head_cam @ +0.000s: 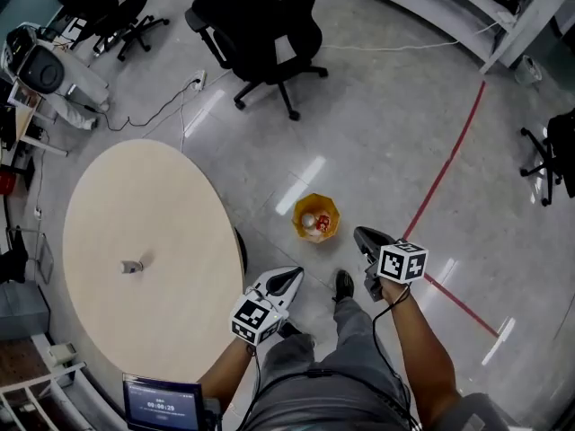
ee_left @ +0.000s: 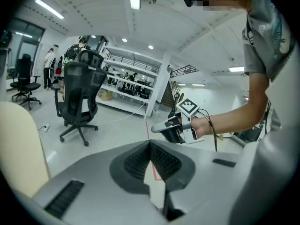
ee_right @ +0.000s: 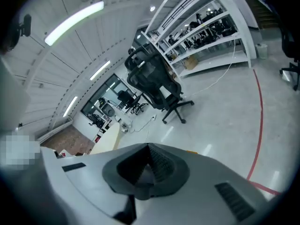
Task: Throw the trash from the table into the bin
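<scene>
L tool [head_cam: 287, 279] & R tool [head_cam: 365, 238] both pinched closed, empty, over floor [head_cam: 386, 133]. Yellow bin [head_cam: 329, 208] w/ trash [head_cam: 311, 223] at 12 o'clock betw. them; worktop [head_cam: 144, 196] at 9, 1 small item [head_cam: 132, 266] on it.

Claws: two, left claw [head_cam: 289, 279] and right claw [head_cam: 363, 237].
Round surface [head_cam: 135, 196]: one.
Small grey object [head_cam: 132, 266] on surface: one.
Yellow bin [head_cam: 331, 206]: one; trash pieces [head_cam: 313, 223] inside, count unclear.
Black office chairs: three, namely centre chair [head_cam: 265, 25], far-left chair [head_cam: 126, 16], right-edge chair [head_cam: 557, 155].
Screen [head_cam: 162, 403]: one.
Red floor line [head_cam: 449, 164]: one.
</scene>
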